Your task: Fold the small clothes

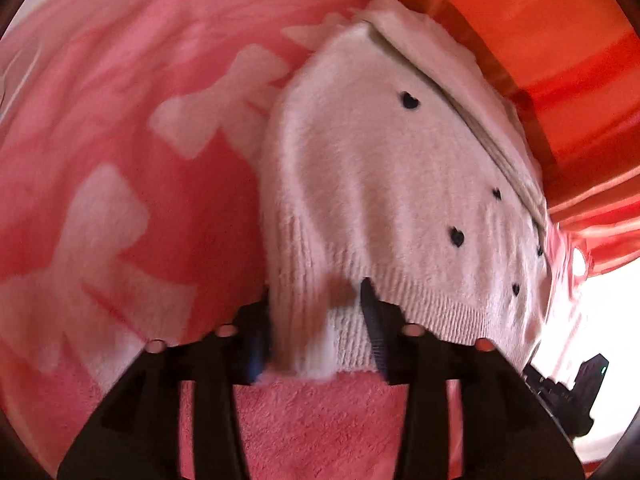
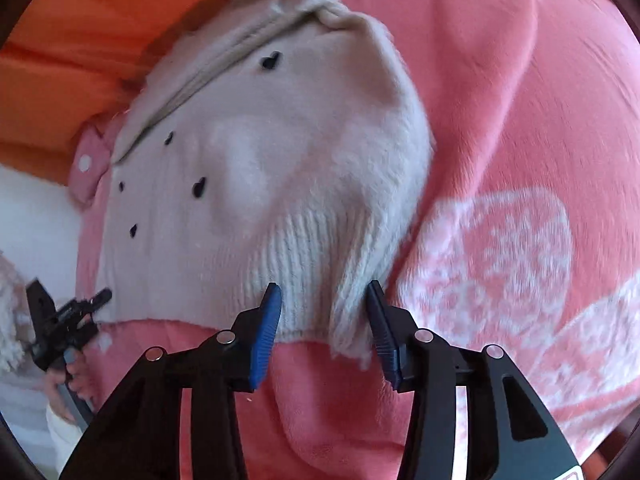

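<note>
A small cream knitted sweater (image 1: 384, 184) with little black hearts lies on a pink blanket (image 1: 132, 208). Its sleeves are folded in over the body. My left gripper (image 1: 316, 340) stands wide open, its jaws on either side of the sweater's ribbed hem corner, the cloth loose between them. In the right wrist view the same sweater (image 2: 272, 168) lies ahead, and my right gripper (image 2: 324, 332) is open around the ribbed cuff and hem at the other corner. The left gripper also shows at the right view's left edge (image 2: 64, 328).
The pink blanket (image 2: 520, 160) has white bow patterns and covers the whole work surface. An orange striped cloth (image 1: 540, 60) lies behind the sweater. A pink dotted piece (image 2: 86, 164) sits at the sweater's far side.
</note>
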### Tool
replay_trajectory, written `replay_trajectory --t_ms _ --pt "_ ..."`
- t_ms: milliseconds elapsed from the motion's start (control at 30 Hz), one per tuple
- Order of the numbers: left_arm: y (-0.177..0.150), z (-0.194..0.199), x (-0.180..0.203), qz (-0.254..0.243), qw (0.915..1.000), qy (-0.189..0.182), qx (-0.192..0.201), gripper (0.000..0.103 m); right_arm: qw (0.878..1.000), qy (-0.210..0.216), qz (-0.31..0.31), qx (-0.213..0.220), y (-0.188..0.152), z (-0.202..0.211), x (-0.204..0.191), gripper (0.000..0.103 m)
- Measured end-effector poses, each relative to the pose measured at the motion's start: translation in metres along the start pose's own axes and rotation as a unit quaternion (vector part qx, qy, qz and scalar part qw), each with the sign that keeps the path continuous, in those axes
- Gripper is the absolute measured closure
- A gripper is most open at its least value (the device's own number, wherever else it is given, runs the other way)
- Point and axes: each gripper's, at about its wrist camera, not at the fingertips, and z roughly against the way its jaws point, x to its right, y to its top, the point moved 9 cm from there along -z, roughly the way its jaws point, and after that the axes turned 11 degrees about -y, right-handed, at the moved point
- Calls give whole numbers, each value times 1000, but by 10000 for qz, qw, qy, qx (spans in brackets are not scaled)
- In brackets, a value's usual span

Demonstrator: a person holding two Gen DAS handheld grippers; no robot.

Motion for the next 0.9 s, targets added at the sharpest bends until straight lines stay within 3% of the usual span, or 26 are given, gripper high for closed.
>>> replay_trajectory --t_ms 100,133,167,200,233,300,367,467,633,800,900 --pt "2 5 -6 145 9995 -78 268 48 9997 171 -159 51 -5 0 1 49" --pt "3 3 -6 158 9994 -120 289 45 9998 134 -127 93 -4 -2 -1 53" --pt "5 1 -5 124 9993 -123 329 47 9997 135 -138 176 -1 -3 -6 78" --pt "6 0 -4 61 9994 -77 341 55 9993 268 -174 186 -1 -2 -10 94" --pt "6 -3 0 -48 9997 -106 208 98 9987 378 -250 240 -1 2 -14 96" --pt "3 11 7 -42 9995 -273 126 96 9965 493 -117 667 2 33 -22 98" --pt "0 37 19 -408 9982 -395 170 97 9930 517 122 1051 -6 72 -23 99" --pt "-23 93 32 -982 9932 -597 190 98 9867 316 432 1533 -45 139 1 100" --pt "-89 150 20 -1219 9899 -722 45 98 9899 17 487 1334 -131 165 47 100" --pt "-163 184 -3 -743 9935 -830 -223 98 9954 -148 170 926 -212 170 83 100" --pt "-181 199 -5 -232 9945 -1023 -72 98 9937 -310 142 1066 -221 184 86 100"
